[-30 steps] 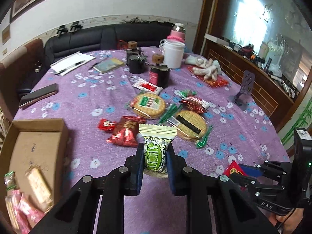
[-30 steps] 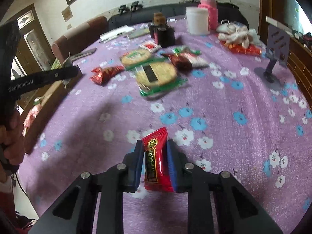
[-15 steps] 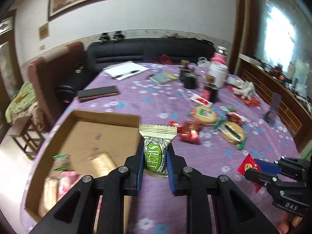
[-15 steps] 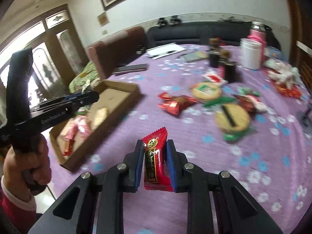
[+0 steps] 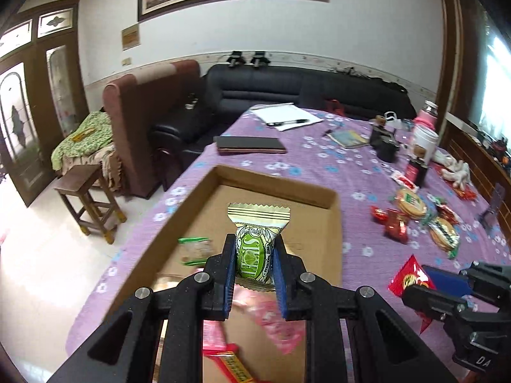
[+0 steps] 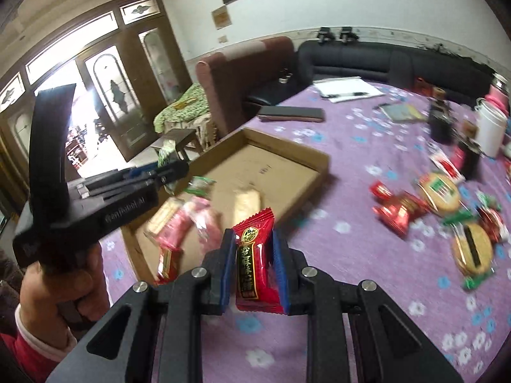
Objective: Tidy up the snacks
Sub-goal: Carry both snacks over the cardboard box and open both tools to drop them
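My left gripper [image 5: 254, 263] is shut on a green and gold snack packet [image 5: 255, 249], held upright above the open cardboard box [image 5: 278, 182]. Pink and red wrapped snacks [image 5: 274, 322] lie on the box's floor below it. My right gripper [image 6: 254, 263] is shut on a red snack packet [image 6: 254, 261], hanging over the purple flowered tablecloth [image 6: 367, 233] just right of the box [image 6: 287, 150]. In the left wrist view the right gripper [image 5: 424, 282] shows at the lower right with its red packet [image 5: 407, 279]. A hand [image 6: 60, 284] holds the left gripper [image 6: 166, 172] over the box.
Round wrapped biscuits [image 5: 410, 202] and red packets [image 5: 394, 223] lie loose on the right of the table. A black notebook [image 5: 250, 144], papers with a pen [image 5: 286, 118], a white jar [image 5: 424, 140] and dark cups stand farther back. A wooden stool [image 5: 86, 198] and sofa sit beyond the table's edge.
Both grippers have swung left from the loose snacks toward the cardboard box, each keeping its packet. The left gripper now hangs over the box's inside.
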The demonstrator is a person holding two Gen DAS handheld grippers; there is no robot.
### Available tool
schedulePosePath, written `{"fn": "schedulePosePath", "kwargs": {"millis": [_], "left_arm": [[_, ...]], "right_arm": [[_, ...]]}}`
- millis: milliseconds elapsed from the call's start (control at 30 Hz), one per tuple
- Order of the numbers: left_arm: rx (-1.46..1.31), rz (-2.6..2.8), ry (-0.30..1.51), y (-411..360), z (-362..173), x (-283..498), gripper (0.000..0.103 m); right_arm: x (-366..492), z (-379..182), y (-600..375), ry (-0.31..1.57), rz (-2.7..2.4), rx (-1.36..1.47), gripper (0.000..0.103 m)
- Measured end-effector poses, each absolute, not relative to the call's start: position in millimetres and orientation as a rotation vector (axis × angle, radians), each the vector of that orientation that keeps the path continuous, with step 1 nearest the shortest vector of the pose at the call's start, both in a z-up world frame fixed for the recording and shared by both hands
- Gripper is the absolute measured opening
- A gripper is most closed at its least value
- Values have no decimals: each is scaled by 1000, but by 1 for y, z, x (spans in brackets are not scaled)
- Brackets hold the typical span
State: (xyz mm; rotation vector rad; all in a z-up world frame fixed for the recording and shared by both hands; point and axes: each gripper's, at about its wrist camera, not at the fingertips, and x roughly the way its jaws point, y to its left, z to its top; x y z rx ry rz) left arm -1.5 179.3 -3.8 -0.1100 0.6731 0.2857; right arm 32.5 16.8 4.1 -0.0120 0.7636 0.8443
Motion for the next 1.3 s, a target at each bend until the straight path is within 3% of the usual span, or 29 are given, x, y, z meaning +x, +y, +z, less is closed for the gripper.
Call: {"fn": "schedulePosePath", "kwargs": {"millis": [433, 867, 1300], "left_arm": [[-100, 371, 698, 216, -13, 3, 21], [-80, 346, 887, 237, -36, 85, 22], [-50, 376, 932, 229, -53, 113, 23]], "right_arm": [[76, 2, 85, 779, 882, -20, 23], [132, -31, 107, 855, 805, -17, 23], [148, -47, 106, 883, 799, -5, 24]]}}
